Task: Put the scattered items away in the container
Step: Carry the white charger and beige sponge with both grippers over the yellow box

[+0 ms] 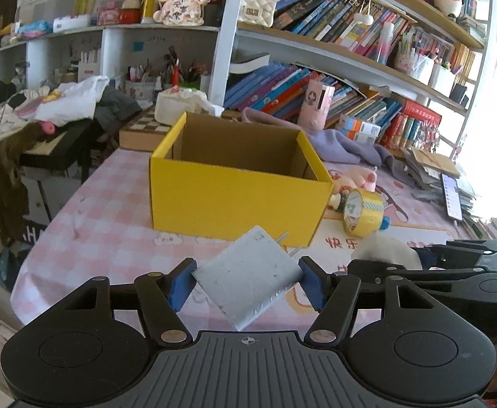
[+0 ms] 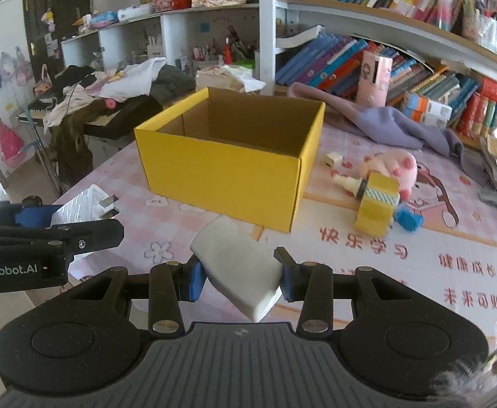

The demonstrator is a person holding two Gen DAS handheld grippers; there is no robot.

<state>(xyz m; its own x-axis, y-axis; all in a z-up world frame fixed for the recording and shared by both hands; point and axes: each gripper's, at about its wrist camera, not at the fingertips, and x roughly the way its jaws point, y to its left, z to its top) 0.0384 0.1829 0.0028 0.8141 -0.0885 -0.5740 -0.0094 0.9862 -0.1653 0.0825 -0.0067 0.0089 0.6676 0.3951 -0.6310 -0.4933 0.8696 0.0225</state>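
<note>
Left wrist view: my left gripper (image 1: pixel 246 277) is clenched on a silver plug adapter (image 1: pixel 248 278), held tilted above the pink checked tablecloth (image 1: pixel 105 224), its two metal prongs pointing toward the yellow box (image 1: pixel 238 200). The box stands open-topped just beyond; no contents are visible from here. Right wrist view: my right gripper (image 2: pixel 240 280) grasps a white rectangular block (image 2: pixel 236 265), also tilted, in front of the same box. Right of the box lie a roll of yellow tape (image 2: pixel 376 204), a small cream bottle (image 2: pixel 347 182) touching it, a pink plush pig (image 2: pixel 393 166) behind, a blue item (image 2: pixel 408 219) beside the roll, and a small white cube (image 2: pixel 332 159) near the box's right wall.
</note>
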